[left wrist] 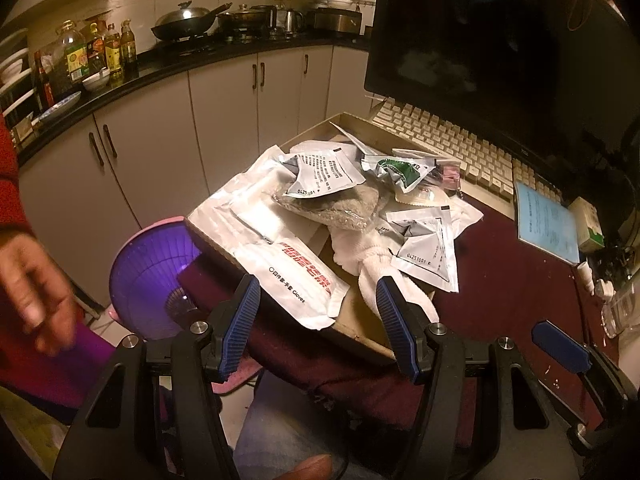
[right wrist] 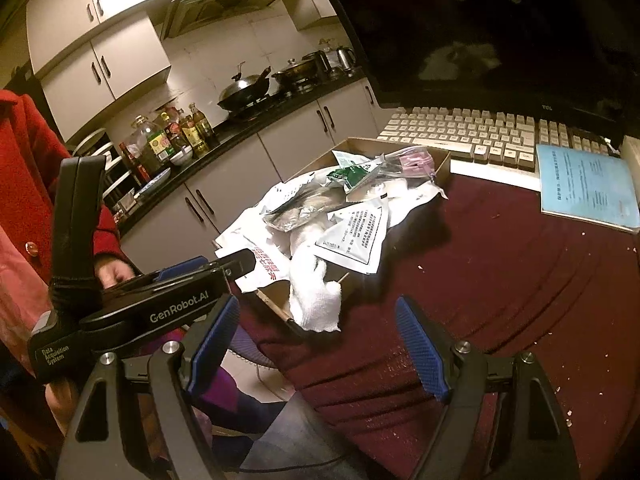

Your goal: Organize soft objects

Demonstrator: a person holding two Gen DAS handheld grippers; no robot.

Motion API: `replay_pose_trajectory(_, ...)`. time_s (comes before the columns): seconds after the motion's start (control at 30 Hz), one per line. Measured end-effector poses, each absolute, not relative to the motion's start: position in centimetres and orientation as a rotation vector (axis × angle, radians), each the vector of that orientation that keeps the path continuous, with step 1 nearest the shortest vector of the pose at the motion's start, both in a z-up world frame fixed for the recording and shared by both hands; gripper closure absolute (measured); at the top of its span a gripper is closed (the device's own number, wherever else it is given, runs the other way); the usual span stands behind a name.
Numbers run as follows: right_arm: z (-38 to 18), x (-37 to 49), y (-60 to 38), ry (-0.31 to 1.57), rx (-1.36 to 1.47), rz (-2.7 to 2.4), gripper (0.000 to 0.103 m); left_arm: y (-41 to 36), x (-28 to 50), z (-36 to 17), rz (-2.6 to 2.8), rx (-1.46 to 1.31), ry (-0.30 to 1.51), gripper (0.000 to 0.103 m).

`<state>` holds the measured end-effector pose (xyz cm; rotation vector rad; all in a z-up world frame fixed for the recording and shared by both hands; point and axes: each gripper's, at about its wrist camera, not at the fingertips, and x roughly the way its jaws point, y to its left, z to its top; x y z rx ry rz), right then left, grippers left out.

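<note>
A shallow cardboard box [left wrist: 360, 332] on the maroon table holds a heap of soft packets. On the heap lie a long white glove packet with red lettering [left wrist: 280, 256], a white cloth [left wrist: 372, 268], silver sachets [left wrist: 430, 248], a green-and-white packet [left wrist: 400, 172] and a grey fibrous bag [left wrist: 340, 204]. My left gripper [left wrist: 318, 320] hovers open just before the box's near edge, nothing between its pads. My right gripper [right wrist: 318, 344] is open too, near the cloth [right wrist: 316, 300] that hangs over the box's edge. One of the right gripper's fingers [left wrist: 560, 346] shows at the lower right.
A keyboard [left wrist: 452, 144] and dark monitor [left wrist: 500, 40] stand behind the box, a blue booklet [left wrist: 548, 220] to its right. A purple basin [left wrist: 156, 280] sits below the table's left edge. A person's hand [left wrist: 36, 280] in a red sleeve is at far left. Kitchen counter beyond.
</note>
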<state>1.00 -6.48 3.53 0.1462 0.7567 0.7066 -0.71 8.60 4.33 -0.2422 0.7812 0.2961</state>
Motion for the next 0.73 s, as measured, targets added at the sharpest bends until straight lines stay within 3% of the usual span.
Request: replay_pose_trajectory(0.73, 3.29, 1.14, -6.7, 0.769, 0.173, 0.707, 0.023, 8.59, -0.37, 4.25, 0.312, -0.233, 0.766, 0.042)
